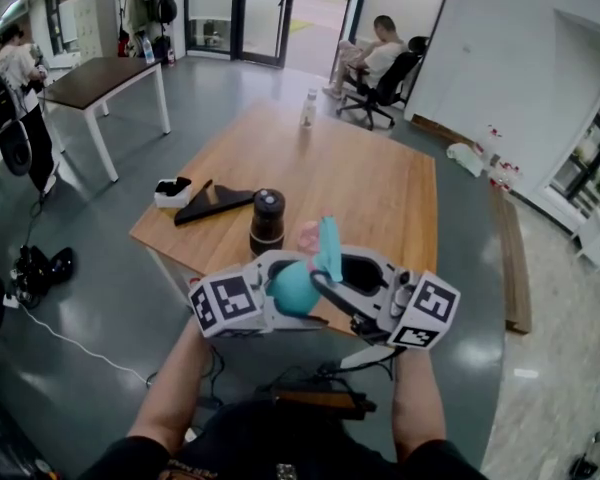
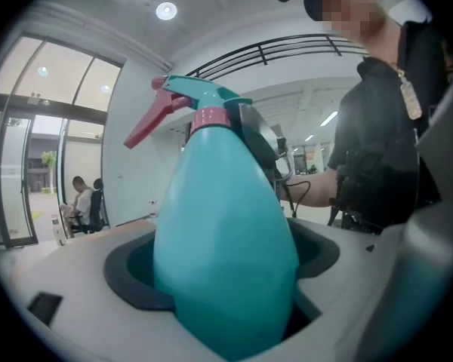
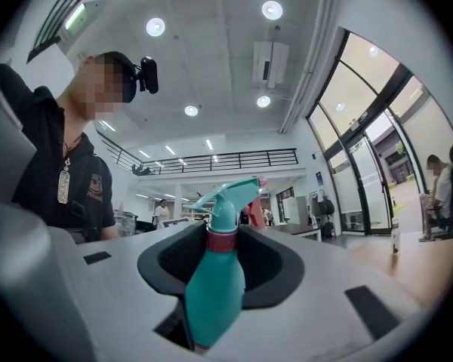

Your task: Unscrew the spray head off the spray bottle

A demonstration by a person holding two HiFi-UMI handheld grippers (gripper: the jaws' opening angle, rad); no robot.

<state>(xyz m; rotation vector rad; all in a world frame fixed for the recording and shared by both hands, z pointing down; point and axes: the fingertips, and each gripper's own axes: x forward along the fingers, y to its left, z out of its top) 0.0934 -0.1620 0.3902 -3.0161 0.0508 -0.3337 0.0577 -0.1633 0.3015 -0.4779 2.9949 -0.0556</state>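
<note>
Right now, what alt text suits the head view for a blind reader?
A person's left gripper and right gripper hold a teal spray bottle above the near edge of a wooden table; a dark jar stands beyond.

1. The spray bottle [image 1: 296, 286] fills the gap between the jaws of my left gripper [image 1: 272, 290]; my right gripper [image 1: 342, 284] clamps it from the other side; nothing more fits between the two
2. Just ahead of my left gripper a dark canister [image 1: 267, 221] stands upright on the table [image 1: 380, 183]; it bars the straight way forward there
3. Left of the canister lie a black wedge stand [image 1: 215, 203] and a small white tray [image 1: 172, 192]; that corner is crowded
4. The middle and right of the table are bare wood up to a small bottle [image 1: 308, 108] at the far edge; there I could pass freely
5. On the floor to the left trails a white cable [image 1: 75, 346]
</note>
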